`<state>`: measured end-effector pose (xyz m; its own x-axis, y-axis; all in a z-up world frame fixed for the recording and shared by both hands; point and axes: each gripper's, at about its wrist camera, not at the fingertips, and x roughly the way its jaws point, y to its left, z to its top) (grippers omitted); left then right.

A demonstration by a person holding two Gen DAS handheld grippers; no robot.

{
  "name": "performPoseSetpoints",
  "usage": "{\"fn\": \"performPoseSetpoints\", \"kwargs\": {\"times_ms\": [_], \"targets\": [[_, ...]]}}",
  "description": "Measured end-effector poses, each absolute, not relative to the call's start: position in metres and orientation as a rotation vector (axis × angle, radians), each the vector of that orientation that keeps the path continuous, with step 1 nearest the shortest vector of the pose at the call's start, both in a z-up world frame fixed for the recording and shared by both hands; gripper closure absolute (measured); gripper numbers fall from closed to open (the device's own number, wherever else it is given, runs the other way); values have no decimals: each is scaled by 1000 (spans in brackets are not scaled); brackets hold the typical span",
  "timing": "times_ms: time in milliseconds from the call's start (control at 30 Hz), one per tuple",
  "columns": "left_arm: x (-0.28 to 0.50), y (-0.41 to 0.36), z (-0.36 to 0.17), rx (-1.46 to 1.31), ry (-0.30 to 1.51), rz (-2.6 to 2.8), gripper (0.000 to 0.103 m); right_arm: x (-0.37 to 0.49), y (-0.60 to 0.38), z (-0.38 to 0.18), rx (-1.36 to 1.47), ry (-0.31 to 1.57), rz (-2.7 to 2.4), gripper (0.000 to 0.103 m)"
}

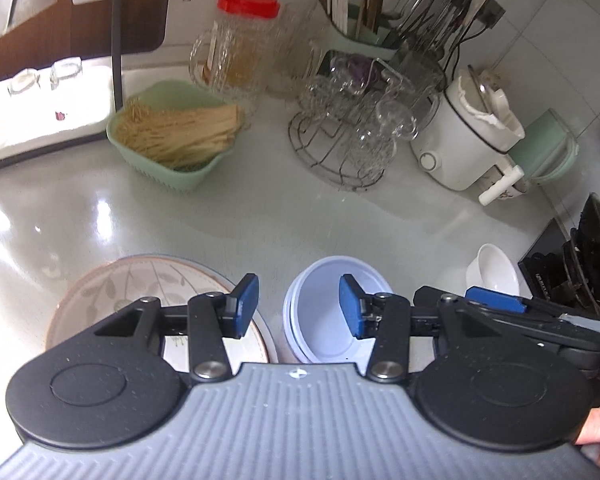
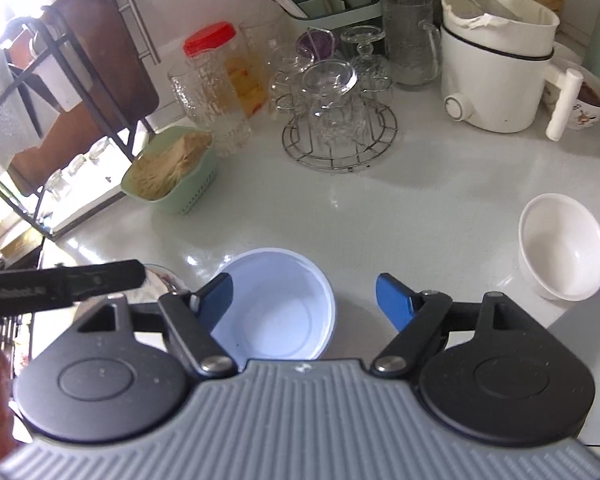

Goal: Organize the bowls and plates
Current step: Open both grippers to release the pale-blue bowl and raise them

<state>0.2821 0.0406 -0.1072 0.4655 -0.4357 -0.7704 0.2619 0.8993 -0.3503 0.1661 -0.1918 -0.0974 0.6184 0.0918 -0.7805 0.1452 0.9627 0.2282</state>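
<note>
A pale blue bowl (image 1: 327, 312) stands on the white counter, seen in the right wrist view too (image 2: 278, 306). A leaf-patterned plate (image 1: 140, 292) lies left of it. A white bowl (image 1: 494, 270) sits tilted at the right (image 2: 562, 246). My left gripper (image 1: 299, 306) is open and empty above the gap between plate and blue bowl; its right finger is over the bowl. My right gripper (image 2: 305, 302) is open and empty over the blue bowl's right rim; its left finger is over the bowl.
A green basket of noodles (image 1: 172, 136), a wire rack of glasses (image 1: 352, 132), a red-lidded jar (image 1: 244, 44), a white electric pot (image 1: 468, 128) and a utensil holder (image 1: 360, 28) stand at the back. A stove with a pan (image 1: 588, 256) is at the right.
</note>
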Motion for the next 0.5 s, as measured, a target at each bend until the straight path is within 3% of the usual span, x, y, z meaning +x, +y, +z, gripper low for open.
{"fn": "performPoseSetpoints", "kwargs": {"times_ms": [300,433,500], "targets": [[276,57,-70,-177,927,-501,52,149,-179,-70,295,809,-70,23],[273,60,-57,-143,889,-507,19,141,-174,-58,306,744,-91,8],[274,62,-57,-129,864,-523,12,136,-171,-55,302,708,-115,7]]}}
